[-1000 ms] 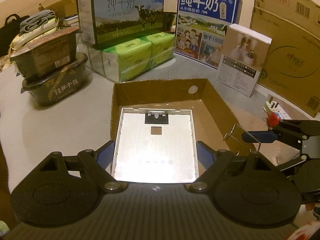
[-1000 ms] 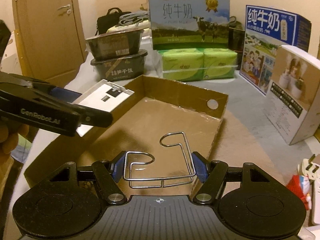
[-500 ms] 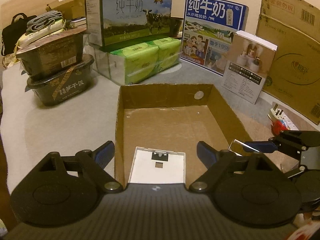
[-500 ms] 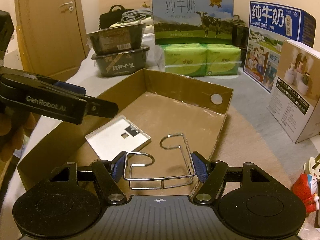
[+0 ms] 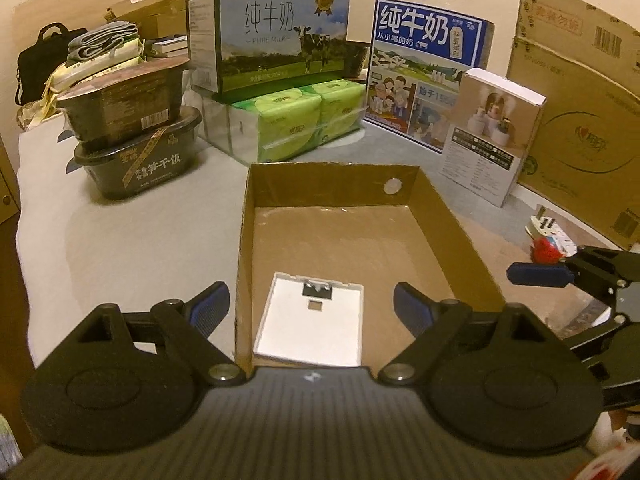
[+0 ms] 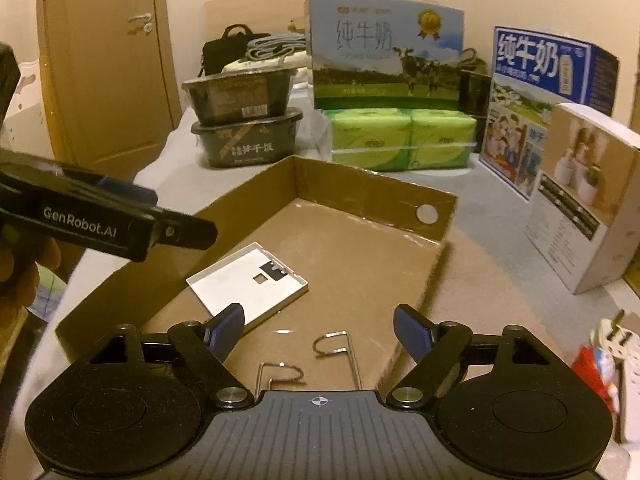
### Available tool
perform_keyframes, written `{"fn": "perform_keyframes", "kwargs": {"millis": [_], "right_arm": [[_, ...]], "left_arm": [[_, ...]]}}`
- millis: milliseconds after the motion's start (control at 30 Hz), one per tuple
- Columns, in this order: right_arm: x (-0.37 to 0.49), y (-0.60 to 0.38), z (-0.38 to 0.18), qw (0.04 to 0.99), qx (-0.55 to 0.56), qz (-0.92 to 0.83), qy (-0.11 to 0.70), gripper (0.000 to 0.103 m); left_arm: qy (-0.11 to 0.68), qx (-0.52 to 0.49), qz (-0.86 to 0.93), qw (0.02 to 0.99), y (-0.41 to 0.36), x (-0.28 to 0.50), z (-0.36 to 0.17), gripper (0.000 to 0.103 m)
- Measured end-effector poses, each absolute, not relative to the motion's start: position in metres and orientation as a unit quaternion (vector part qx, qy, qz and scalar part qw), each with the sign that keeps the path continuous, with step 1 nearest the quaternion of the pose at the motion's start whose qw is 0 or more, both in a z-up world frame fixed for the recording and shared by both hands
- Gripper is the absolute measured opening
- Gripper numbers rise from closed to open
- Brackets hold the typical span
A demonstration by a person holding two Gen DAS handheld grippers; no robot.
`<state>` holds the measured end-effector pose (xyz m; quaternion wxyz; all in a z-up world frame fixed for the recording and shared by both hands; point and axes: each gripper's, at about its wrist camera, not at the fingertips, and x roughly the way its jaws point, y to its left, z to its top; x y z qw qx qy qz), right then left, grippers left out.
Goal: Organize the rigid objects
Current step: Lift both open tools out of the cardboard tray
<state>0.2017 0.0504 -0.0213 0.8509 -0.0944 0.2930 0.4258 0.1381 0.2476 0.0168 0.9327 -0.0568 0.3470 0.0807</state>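
Observation:
A shallow cardboard tray [image 5: 448, 216] [image 6: 240, 196] lies on the grey table. A flat white square plate [image 5: 312, 326] [image 6: 248, 284] rests on its floor near the front. My left gripper [image 5: 310, 304] hangs open above that plate and touches nothing. A bent wire hook rack [image 6: 336, 346] lies on the tray floor just in front of my right gripper [image 6: 320, 326], whose jaws are opening; the wire sits loose between them, free of the pads. The left gripper's side [image 6: 104, 220] shows at the left of the right wrist view, the right gripper's finger [image 5: 540, 274] at the right of the left wrist view.
Behind the tray stand two stacked black food tubs [image 5: 132, 140], a green tissue pack [image 5: 296, 124] under a milk carton box [image 5: 276, 32], a blue milk box [image 5: 424, 68], a white humidifier box [image 5: 492, 136] and a large cardboard carton [image 5: 580, 120]. A white plug and a red toy [image 5: 546, 240] lie right of the tray.
The left gripper let go of the white plate, which now lies in the tray, and drew back. The right gripper's jaws widened and the wire rack dropped onto the tray floor.

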Motion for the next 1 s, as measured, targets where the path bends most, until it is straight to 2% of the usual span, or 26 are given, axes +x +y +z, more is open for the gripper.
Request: {"fn": "perform_keyframes", "kwargs": {"millis": [567,1000], "right_arm": [[0.125,-0.025,0.002,0.872,-0.062,0.376,0.306,0.082],[0.097,-0.095,0.004,0.893,-0.027,0.314,0.322,0.082]], "left_arm": [[0.341,-0.066,0.093,0.933,0.191,0.065,0.040,0.088],[0.324,-0.054,0.069,0.942,0.135,0.039,0.045,0.088]]}}
